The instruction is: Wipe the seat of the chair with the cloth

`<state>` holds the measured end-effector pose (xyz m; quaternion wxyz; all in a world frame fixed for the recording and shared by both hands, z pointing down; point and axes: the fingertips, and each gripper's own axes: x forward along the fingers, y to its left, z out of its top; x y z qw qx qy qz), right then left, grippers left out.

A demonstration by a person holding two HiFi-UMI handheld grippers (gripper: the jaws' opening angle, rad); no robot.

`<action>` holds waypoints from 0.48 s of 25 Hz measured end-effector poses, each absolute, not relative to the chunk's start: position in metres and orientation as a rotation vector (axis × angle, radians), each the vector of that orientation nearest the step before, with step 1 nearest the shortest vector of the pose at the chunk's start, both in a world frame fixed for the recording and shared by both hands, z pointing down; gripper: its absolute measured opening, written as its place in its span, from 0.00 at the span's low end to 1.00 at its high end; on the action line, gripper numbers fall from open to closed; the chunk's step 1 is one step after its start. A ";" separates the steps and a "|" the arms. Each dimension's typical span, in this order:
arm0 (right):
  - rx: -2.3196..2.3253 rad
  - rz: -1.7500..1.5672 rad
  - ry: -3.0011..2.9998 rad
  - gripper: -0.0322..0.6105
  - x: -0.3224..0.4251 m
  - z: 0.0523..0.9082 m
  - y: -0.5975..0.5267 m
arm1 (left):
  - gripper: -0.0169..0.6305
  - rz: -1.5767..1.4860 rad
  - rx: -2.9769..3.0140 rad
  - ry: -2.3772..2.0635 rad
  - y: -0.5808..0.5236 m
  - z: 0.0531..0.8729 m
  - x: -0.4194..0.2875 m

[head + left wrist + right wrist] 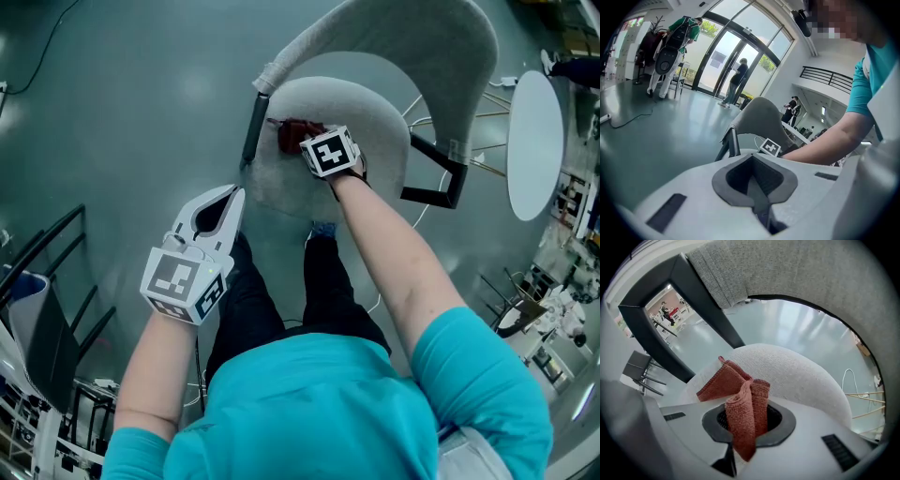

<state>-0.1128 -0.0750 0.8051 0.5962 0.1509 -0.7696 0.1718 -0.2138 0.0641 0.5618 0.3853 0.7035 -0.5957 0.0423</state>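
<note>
**My right jaws have the cloth on the seat**

The chair [403, 37] is right in front of me. It is big and grey, with a curved back and dark arms. Its seat [361, 108] is round and pale, and it sits just past my knees.

The red cloth [289, 134] is on the seat, near the far left edge, close to the dark arm on that side. One part lies flat on the seat. Another part is bunched up between my jaws.

My right gripper [317, 145] is low over the seat, and its jaws are squeezed tight on the cloth. Seen from my head, most of the bare seat lies to the right of the cloth and back toward me. I think that is the way my wipe has to go.

My left gripper [220, 202] is off the seat, over the floor by my left leg. Its jaws are pressed together with nothing in them. It is farther from the cloth, so I think the right one does the wiping.
</note>
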 end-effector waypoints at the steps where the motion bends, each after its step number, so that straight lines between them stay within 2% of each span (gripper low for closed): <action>1: 0.357 0.399 -1.784 0.13 -0.108 0.805 -0.077 | 0.03 0.107 1.797 -1.514 0.062 0.561 -0.211; 12: 0.416 0.424 -1.760 0.13 -0.070 0.806 -0.094 | 0.03 0.108 1.823 -1.475 0.045 0.560 -0.184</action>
